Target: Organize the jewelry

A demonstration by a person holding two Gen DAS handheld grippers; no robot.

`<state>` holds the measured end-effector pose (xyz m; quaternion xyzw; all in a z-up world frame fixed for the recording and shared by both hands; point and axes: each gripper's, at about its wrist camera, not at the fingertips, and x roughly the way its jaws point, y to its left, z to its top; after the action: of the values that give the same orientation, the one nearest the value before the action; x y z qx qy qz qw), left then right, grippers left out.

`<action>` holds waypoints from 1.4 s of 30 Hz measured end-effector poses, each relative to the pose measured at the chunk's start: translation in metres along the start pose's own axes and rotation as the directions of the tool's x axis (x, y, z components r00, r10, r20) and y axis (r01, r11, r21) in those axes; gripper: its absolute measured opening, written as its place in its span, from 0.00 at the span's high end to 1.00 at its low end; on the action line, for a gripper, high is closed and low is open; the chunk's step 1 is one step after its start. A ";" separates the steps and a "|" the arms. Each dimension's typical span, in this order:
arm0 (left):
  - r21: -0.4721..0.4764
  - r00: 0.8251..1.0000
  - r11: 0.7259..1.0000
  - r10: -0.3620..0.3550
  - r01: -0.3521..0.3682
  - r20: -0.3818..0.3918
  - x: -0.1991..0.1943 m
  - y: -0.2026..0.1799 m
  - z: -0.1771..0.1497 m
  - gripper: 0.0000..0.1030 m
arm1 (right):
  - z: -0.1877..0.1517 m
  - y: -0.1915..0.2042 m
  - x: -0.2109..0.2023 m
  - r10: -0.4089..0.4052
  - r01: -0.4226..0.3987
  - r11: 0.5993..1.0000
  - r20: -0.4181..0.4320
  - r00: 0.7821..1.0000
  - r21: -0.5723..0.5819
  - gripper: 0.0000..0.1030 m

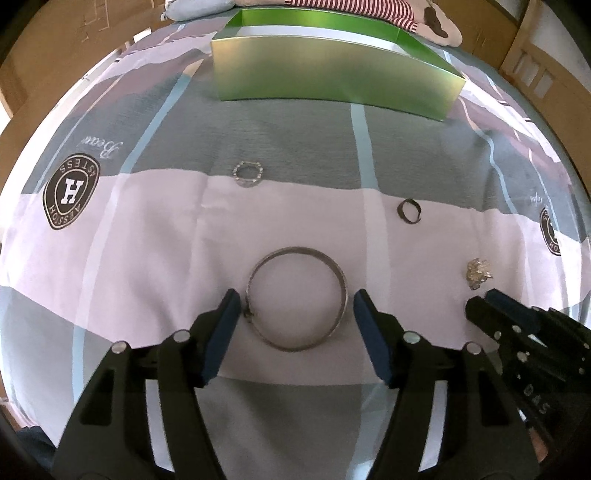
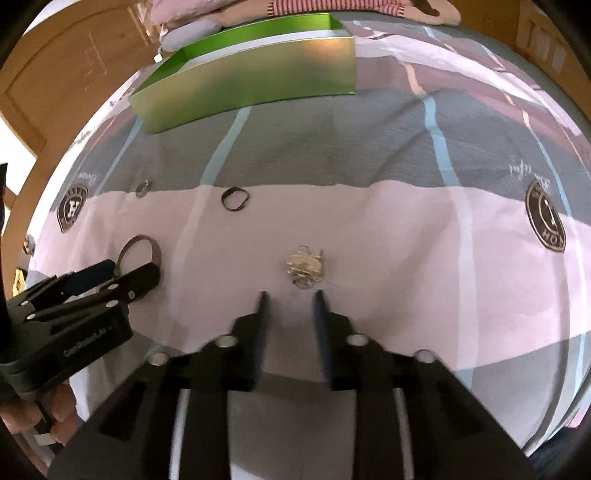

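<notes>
Bangle's (image 1: 297, 299) near edge partly hidden behind left gripper (image 1: 297, 302) in right wrist view. Clasp detail hard to make out. Bangle framed between left gripper's 2 spread fingers, flat on bedsheet (image 1: 147, 236), no contact seen. Right gripper (image 2: 290, 295) held with fingers apart; crumpled chain (image 2: 306, 268) just ahead of tips. Dark ring (image 1: 409, 211) and beaded ring (image 1: 248, 172) farther ahead, green box (image 1: 332, 79) beyond.

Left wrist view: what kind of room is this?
Probably a bedroom. The work surface is a bed with a grey-and-pink printed sheet, a pale blue pillow lies at the far end, and a wooden bed rail runs alongside.
</notes>
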<state>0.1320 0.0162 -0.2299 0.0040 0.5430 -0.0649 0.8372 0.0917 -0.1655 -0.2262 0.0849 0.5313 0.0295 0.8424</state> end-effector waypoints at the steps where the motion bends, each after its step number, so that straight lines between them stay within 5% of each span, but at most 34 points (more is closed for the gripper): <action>1: 0.005 1.000 1.000 0.004 -0.004 -0.001 0.000 -0.001 0.000 0.35 | -0.002 0.001 0.000 -0.009 0.009 1.000 0.001 1.000 -0.002 0.61; 12: 0.040 0.997 0.997 0.063 -0.065 0.032 0.007 -0.015 -0.002 0.35 | 0.009 0.019 0.013 -0.111 0.114 0.993 0.055 0.992 -0.037 0.61; 33: 0.034 0.996 0.997 0.068 -0.070 0.062 0.003 -0.016 -0.007 0.43 | 0.009 0.016 0.016 -0.134 0.132 0.991 0.100 0.986 0.025 0.62; 37: 0.038 0.996 0.997 0.064 -0.067 0.067 0.001 -0.017 -0.009 0.44 | 0.007 0.015 0.014 -0.138 0.136 0.990 0.107 0.985 0.025 0.80; 42: 0.059 0.995 0.996 0.066 -0.070 0.074 -0.001 -0.018 -0.014 0.44 | 0.004 0.013 0.012 -0.108 0.107 0.994 0.097 0.989 0.015 0.80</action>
<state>0.1167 -0.0002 -0.2335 0.0457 0.5098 -0.0532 0.8575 0.1004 -0.1517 -0.2327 0.0618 0.4932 -0.0226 0.8674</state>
